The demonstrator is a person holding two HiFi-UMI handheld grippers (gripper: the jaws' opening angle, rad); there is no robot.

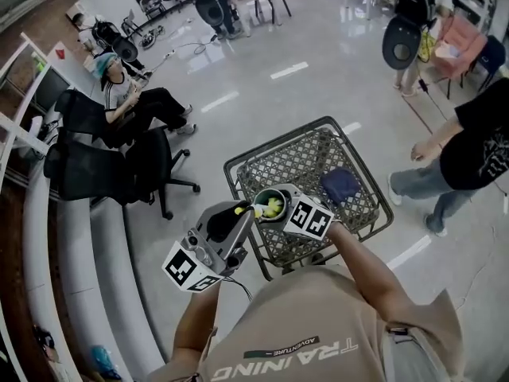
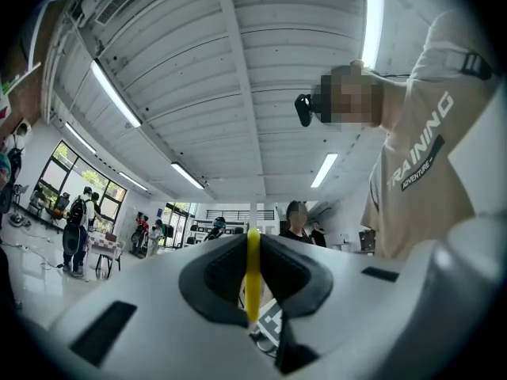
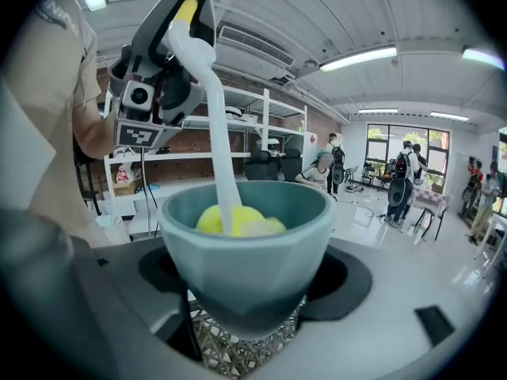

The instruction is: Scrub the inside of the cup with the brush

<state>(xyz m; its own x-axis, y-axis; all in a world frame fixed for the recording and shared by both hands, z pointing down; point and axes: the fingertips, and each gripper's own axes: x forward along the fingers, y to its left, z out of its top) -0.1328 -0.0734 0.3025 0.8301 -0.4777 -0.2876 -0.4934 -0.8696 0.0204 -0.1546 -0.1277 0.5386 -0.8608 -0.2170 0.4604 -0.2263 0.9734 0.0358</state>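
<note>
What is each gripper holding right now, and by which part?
Right gripper: the teal cup, by its lower body. Left gripper: the brush, by the yellow end of its handle, head down in the cup.

The cup [image 3: 245,248] in my right tongs [image 3: 247,291] was a muted teal, shading darker toward its base. The brush [image 3: 215,125] had a white handle tipped with yellow where my left tongs [image 2: 252,279] had it, and its head was bright yellow. Both tongs were pale grey with dark grey pads [image 2: 214,279], and their marker cubes [image 1: 308,217] bore black squares on white. The wire basket [image 1: 350,146] was dark grey in a diamond mesh, with a navy-blue piece [image 1: 340,184] in it. The floor [image 1: 262,102] was glossy light grey with short white stripes. My shirt [image 1: 318,325] was beige with white and dark lettering.
</note>
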